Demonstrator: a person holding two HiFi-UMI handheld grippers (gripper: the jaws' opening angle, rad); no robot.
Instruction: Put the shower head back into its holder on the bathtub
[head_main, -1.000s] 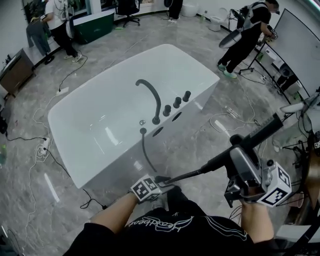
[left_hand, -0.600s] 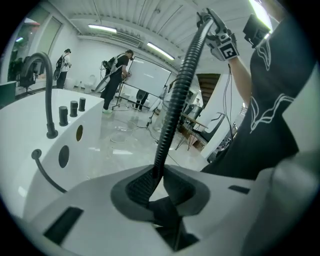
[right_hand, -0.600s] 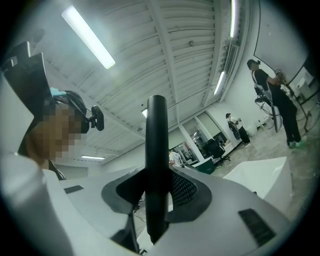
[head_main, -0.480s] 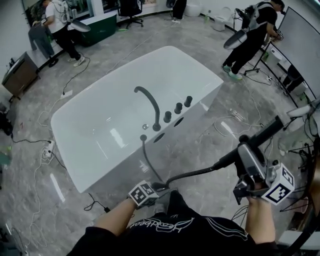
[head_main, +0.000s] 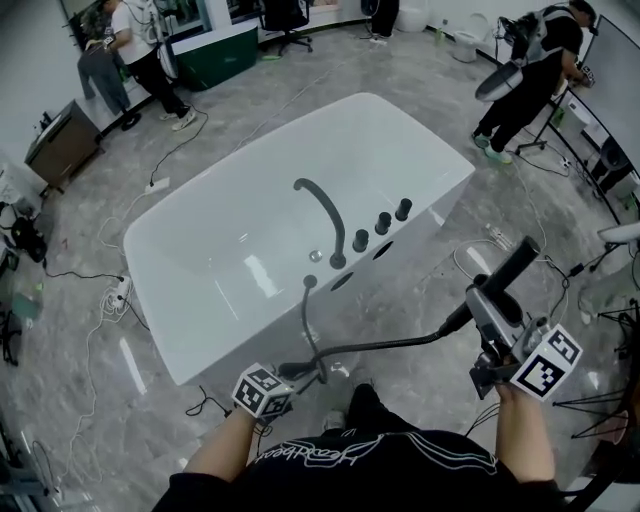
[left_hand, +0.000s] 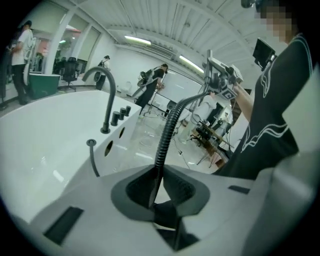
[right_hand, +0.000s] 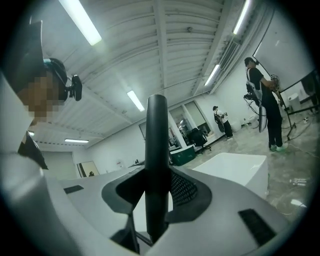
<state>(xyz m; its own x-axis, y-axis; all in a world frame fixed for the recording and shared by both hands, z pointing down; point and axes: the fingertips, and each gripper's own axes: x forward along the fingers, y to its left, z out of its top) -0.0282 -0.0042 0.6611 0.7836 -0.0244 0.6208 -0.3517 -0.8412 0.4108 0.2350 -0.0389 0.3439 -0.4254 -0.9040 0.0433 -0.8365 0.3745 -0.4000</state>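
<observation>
Far left: a person stands at the room's edge, with cables strewn over the grey floor beside the tub. The tub is white and set at a slant before you. On its near rim are a dark curved spout, then three dark knobs in a row to the spout's right. The hose is dark and ribbed. It leaves the rim just below the spout base, drops down the tub's outer wall, then runs rightward above the floor. Your left gripper is low and close to your body, outside the tub, and is clamped on the hose; its own view shows the hose pinched between the pads and arching up and away. Your right gripper is off to the right of the tub and well apart from the rim. It grasps the shower head by its dark stem, so the head is out of the tub, tilted up and away from you; its own view shows the stem standing upright between the closed pads. Far right: another person stands beyond the tub's far corner.
</observation>
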